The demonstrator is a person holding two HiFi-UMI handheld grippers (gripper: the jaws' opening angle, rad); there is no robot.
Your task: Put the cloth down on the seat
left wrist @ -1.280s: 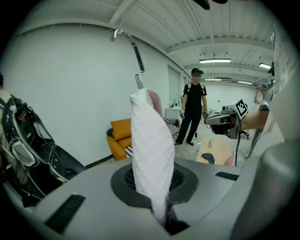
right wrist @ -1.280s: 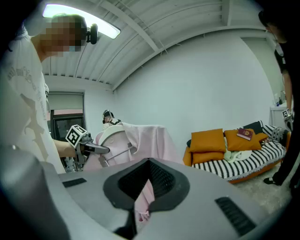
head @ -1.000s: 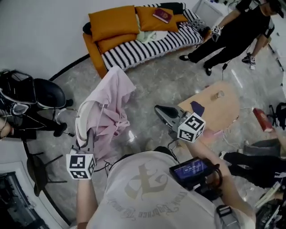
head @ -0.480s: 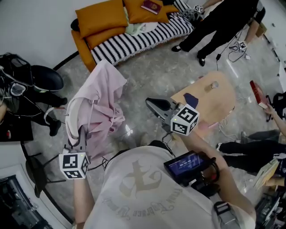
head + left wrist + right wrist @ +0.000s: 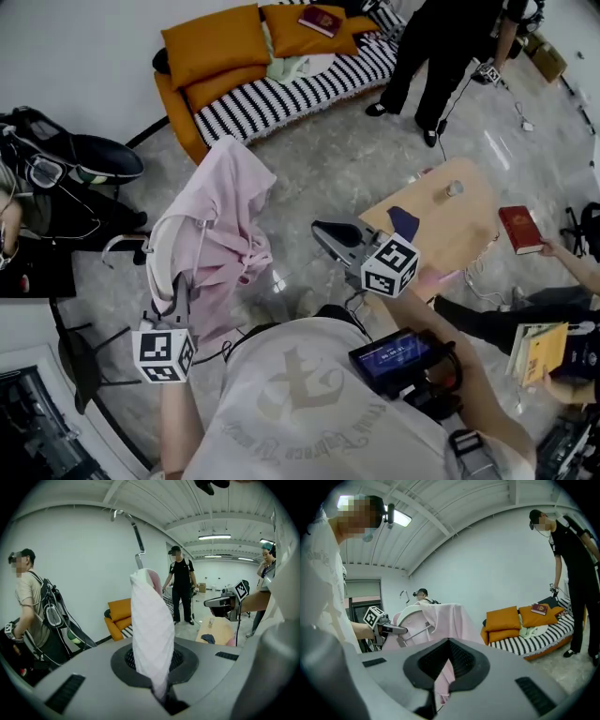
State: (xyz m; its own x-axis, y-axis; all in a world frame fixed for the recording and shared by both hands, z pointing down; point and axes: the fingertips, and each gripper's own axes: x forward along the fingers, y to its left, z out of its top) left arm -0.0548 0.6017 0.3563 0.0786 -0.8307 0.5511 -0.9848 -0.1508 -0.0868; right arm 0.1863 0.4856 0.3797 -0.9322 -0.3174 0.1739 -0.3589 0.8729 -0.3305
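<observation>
Pink cloth (image 5: 225, 225) held above the floor, well short of the sofa (image 5: 281, 94).
The left gripper (image 5: 179, 281) pinches the cloth, which drapes over a white hanger (image 5: 161, 248) at near left; the striped seat lies far off. The right gripper (image 5: 323, 232), just right of the cloth and apart from it, has its jaws pressed together.

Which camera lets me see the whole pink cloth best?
The head view: the pink cloth shows whole there, draped on its white hanger. The left gripper view shows only a narrow, edge-on fold of it. The right gripper view shows its upper part; most of the rest is blocked from sight.
</observation>
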